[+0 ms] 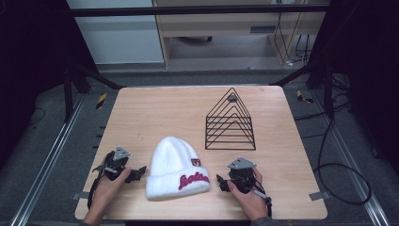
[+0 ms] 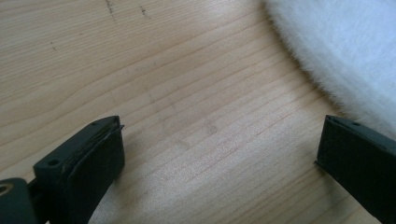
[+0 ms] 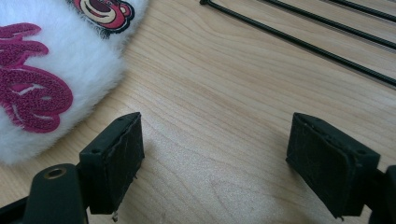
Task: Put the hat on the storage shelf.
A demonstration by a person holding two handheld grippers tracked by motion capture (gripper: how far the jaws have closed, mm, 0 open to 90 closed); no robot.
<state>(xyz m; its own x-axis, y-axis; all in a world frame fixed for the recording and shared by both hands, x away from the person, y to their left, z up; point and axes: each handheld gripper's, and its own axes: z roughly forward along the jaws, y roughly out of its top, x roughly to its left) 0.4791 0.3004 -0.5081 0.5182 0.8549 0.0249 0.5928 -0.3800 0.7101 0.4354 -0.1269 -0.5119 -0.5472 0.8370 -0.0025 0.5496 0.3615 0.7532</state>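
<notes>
White beanie (image 1: 175,165) lying flat near the front of my wooden table (image 1: 155,108), one spread gripper on each side of it.

From above I can't make out the jaws, and the red lettering on the cuff is too small to read. My right gripper view cuts that lettering off but shows a cartoon patch (image 3: 103,10) and rods of the black wire rack (image 1: 230,121). The left gripper (image 2: 219,163) stands wide, nothing between the jaws, fuzzy edge just beside one. The right gripper (image 3: 215,163) is released too, over bare wood.
</notes>
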